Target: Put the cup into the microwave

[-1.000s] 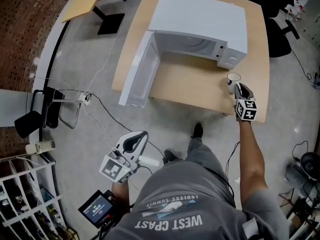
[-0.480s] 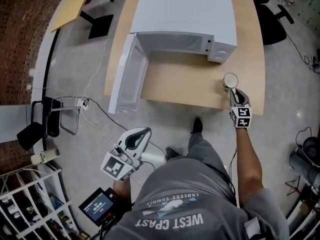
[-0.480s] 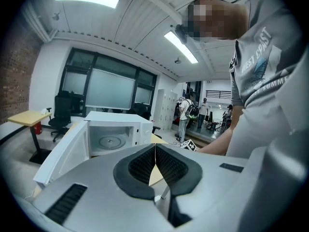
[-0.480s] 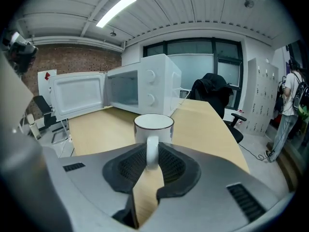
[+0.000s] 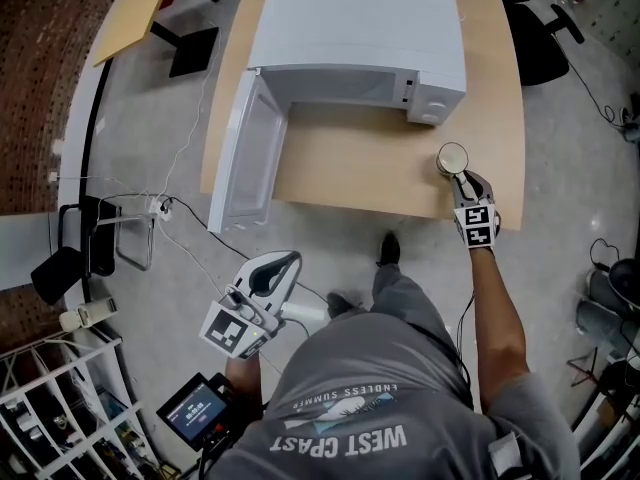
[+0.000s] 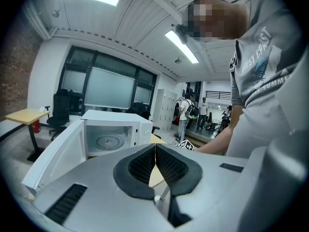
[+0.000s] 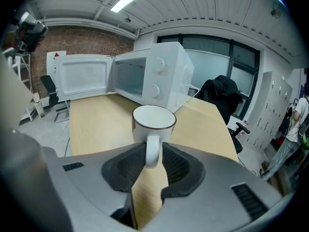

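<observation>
A white cup (image 5: 452, 158) with a dark rim stands upright on the wooden table (image 5: 350, 163), near its front right corner. Its handle faces my right gripper (image 5: 462, 180). In the right gripper view the cup (image 7: 153, 122) fills the middle and its handle sits between the two pads of the right gripper (image 7: 153, 153), whose jaws are opening. The white microwave (image 5: 360, 28) stands at the back of the table with its door (image 5: 240, 153) swung wide open to the left. My left gripper (image 5: 283, 261) hangs low beside the person, off the table, its jaws shut on nothing.
In the left gripper view the microwave (image 6: 116, 129) shows an open cavity with a glass turntable. Cables (image 5: 190, 208) trail over the floor left of the table. A black chair (image 5: 540, 48) stands at the right, and a white wire rack (image 5: 40, 408) at the lower left.
My right gripper has closed in on the cup, and the handle now lies between its jaws. The left gripper has drifted a little beside the person.
</observation>
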{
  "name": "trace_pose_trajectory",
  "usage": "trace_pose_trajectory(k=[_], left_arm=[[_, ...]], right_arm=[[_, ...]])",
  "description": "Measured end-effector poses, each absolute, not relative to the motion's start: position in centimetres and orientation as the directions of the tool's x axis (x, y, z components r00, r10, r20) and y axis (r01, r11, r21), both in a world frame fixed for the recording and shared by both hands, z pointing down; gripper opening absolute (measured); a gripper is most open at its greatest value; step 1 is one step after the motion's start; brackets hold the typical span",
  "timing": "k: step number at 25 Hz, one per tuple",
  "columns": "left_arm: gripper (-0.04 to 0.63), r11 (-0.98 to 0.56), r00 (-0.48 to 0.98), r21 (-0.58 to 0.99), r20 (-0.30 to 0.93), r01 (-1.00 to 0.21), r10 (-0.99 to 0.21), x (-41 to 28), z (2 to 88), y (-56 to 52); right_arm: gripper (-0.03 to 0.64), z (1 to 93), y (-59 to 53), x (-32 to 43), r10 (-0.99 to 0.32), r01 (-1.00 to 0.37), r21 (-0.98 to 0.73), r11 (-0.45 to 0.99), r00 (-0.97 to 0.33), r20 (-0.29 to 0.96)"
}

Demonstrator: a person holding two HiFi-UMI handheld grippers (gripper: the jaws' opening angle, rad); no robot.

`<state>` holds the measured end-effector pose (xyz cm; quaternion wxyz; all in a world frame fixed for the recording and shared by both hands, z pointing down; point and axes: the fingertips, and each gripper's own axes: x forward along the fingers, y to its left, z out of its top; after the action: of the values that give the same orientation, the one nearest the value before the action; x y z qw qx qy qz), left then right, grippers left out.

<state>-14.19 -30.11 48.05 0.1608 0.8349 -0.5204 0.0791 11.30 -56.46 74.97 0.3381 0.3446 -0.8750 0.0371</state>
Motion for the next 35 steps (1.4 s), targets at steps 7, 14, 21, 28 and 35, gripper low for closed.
trace_pose_trajectory(k=[7, 14, 21, 28, 35], left_arm=[[0.021, -0.395, 0.436, 0.191, 0.296, -0.899, -0.85, -14.6, 47.9, -29.8], [0.021, -0.381, 0.425, 0.193, 0.303, -0.904, -0.853, -14.8, 49.8, -30.1], [0.021, -0.385, 0.426, 0.187, 0.306, -0.904, -0.851, -15.3, 50.0, -29.4], [0.021, -0.381, 0.419, 0.176, 0.306, -0.907, -0.855, -16.5, 49.4, -27.1], [0.021, -0.345, 0.376, 0.151, 0.333, -0.926, -0.865, -18.0, 48.8, -23.6]], right_arm=[[0.169, 75.6, -57.7, 10.5, -0.465, -0.531, 0.133, 0.837, -0.56, 0.686], [0.076, 78.3, -58.3, 10.3, -0.372, -0.417, 0.142, 0.898, -0.543, 0.753], [0.067, 76.8, -57.6, 8.0, -0.444, -0.548, 0.067, 0.834, -0.595, 0.67], [0.067, 73.8, -55.9, 4.8, -0.489, -0.592, 0.007, 0.806, -0.659, 0.571], [0.067, 70.3, -54.7, -0.2, -0.48, -0.567, -0.039, 0.823, -0.729, 0.488]])
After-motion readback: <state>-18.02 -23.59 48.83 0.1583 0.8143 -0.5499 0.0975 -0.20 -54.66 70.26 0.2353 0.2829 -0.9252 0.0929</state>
